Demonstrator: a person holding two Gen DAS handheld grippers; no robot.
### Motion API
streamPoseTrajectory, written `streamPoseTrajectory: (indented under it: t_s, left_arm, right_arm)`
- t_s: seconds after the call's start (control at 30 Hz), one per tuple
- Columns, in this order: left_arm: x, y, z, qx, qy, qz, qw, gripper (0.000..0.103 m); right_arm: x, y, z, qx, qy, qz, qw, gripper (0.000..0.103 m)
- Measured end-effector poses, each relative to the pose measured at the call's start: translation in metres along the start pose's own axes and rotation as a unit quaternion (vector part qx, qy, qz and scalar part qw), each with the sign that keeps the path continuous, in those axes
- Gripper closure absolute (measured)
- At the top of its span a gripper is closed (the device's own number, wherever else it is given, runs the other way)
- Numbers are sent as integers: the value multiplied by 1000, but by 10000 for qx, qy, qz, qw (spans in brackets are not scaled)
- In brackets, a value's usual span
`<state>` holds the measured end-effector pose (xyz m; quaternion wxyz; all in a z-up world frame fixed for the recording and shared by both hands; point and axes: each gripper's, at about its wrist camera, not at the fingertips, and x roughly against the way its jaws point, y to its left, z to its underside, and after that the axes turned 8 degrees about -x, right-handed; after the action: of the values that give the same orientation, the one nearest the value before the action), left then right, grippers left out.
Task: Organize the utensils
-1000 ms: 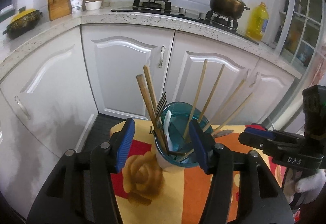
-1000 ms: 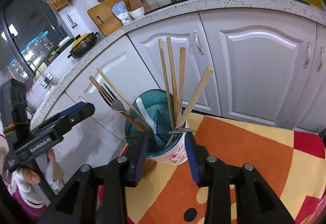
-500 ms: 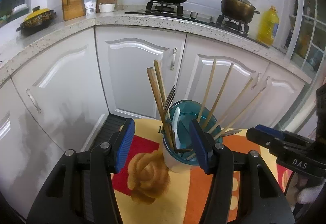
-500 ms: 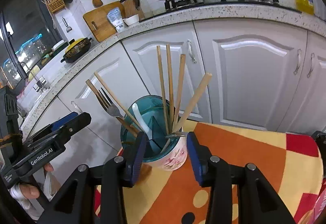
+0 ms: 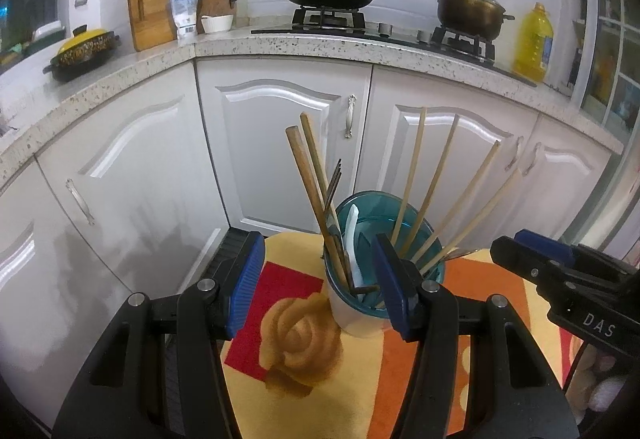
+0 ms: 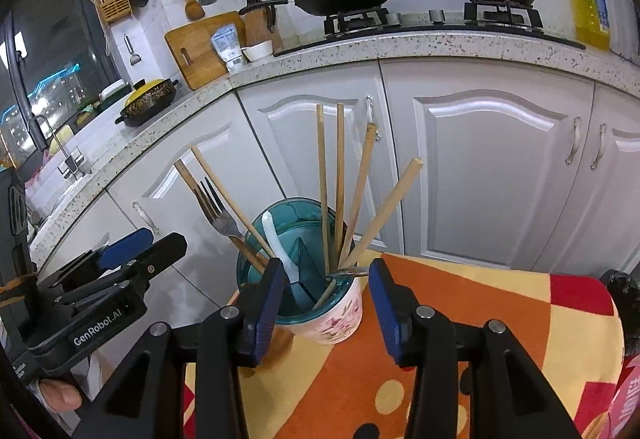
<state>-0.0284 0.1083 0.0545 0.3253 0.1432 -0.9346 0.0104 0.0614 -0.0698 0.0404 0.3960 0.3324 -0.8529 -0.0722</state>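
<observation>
Utensil holder on a patterned cloth, before white kitchen cabinets [image 5: 280,143].

A teal-rimmed floral ceramic cup [image 6: 332,319] held wooden chopsticks [image 6: 362,191], a steel fork [image 6: 216,211] and a white spoon [image 6: 276,239]. Both the left gripper [image 5: 318,283] and the right gripper [image 6: 322,309] stood spread and empty, near the cup; its base was partly hidden behind their fingers.

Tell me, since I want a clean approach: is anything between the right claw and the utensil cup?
Nothing visible. The right claw is open with the utensil cup directly ahead between its fingers; only bare tablecloth surrounds it. The left claw sits off to the side.
</observation>
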Motion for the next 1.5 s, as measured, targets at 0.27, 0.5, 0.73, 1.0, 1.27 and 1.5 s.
streamPoseTrajectory:
  t_s: [0.27,0.5,0.73,1.0,1.27,1.5]
  left_arm:
    - [0,-2,4,25,14,-94,10000,48]
    - [-2,-4,7,-32,37,-210,9998,49]
    - [-3,-4,9,-10,31,-231,9997,48]
    - [-3,-4,9,-6,31,-223,9997,49]
    - [-6,-3,10,62,74,-190,9998,48]
    - [-6,0,11,111,58,-168,9998,49]
  right_arm:
    - [-1,1,1,34,0,38,10000,59]
    - [-3,5,3,100,-4,115,9999,59]
    - [-5,6,3,117,25,119,9999,58]
    - [-10,7,5,135,63,163,9998,57]
    - [-14,5,4,115,93,253,9996,57]
    - [-16,7,5,151,104,268,9995,57]
